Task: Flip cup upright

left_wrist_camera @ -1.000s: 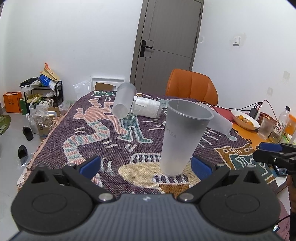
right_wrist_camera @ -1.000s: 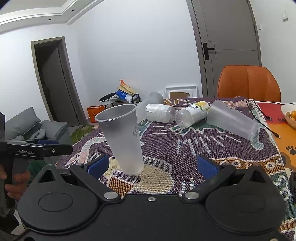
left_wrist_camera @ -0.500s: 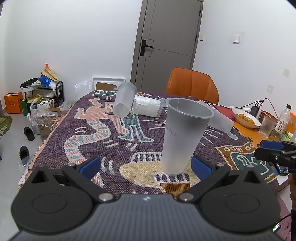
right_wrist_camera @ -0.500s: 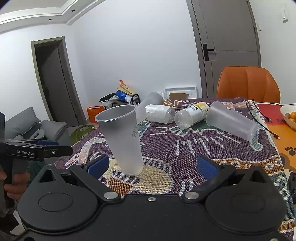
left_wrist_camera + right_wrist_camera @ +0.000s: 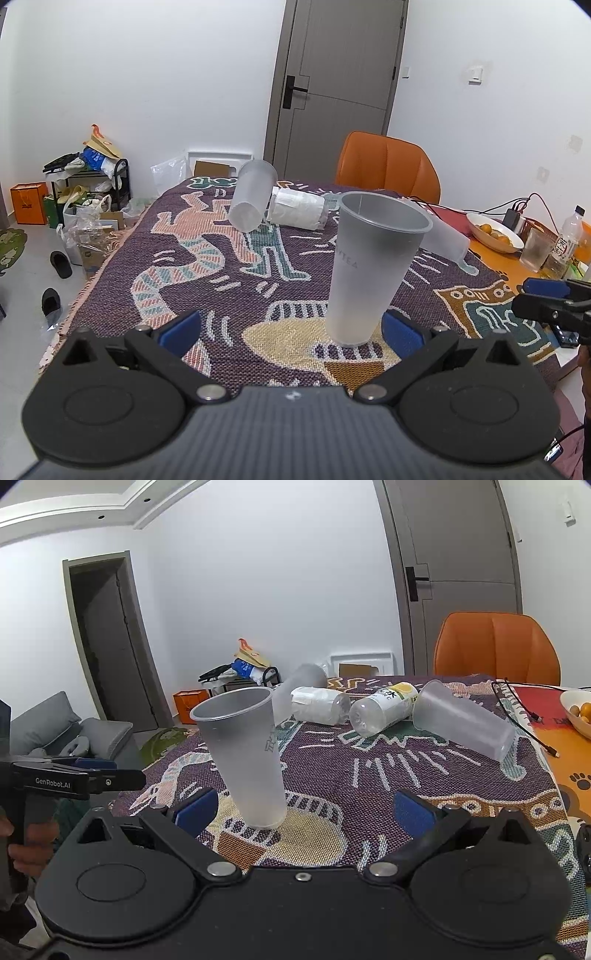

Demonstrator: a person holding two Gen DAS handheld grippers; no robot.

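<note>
**Cup stands upright; both tools wide open and empty**

The frosted cup (image 5: 373, 273) stands mouth-up on the patterned cloth (image 5: 207, 258) of the worktop, resting on its narrow base over the cloth's yellow patch. It looks like thin, empty plastic: very light, a little springy in the wall, smooth enough to slip, and top-heavy in shape because the rim is wider than the foot. A nudge near the rim would likely tip it. If it must be held again, the middle of the wall, below the stiff rolled rim, seems the safest place, with a gentle squeeze so the wall does not buckle.

The left tool (image 5: 291, 328) is held low and level in front of the cup, its blue pads spread wide; the cup's base sits just beside the right-hand pad, and I cannot tell whether it touches. It grips nothing. The right tool (image 5: 304, 806) is likewise spread wide and empty, aimed across the cloth with the cup (image 5: 245, 760) near its left-hand pad. Each tool shows at the edge of the other's view, off to the sides of the cup.

Behind the cup lie two more frosted cups on their sides, one at the far left (image 5: 251, 199) and one at the right (image 5: 465, 720), with two toppled bottles (image 5: 384, 709) between them.
</note>
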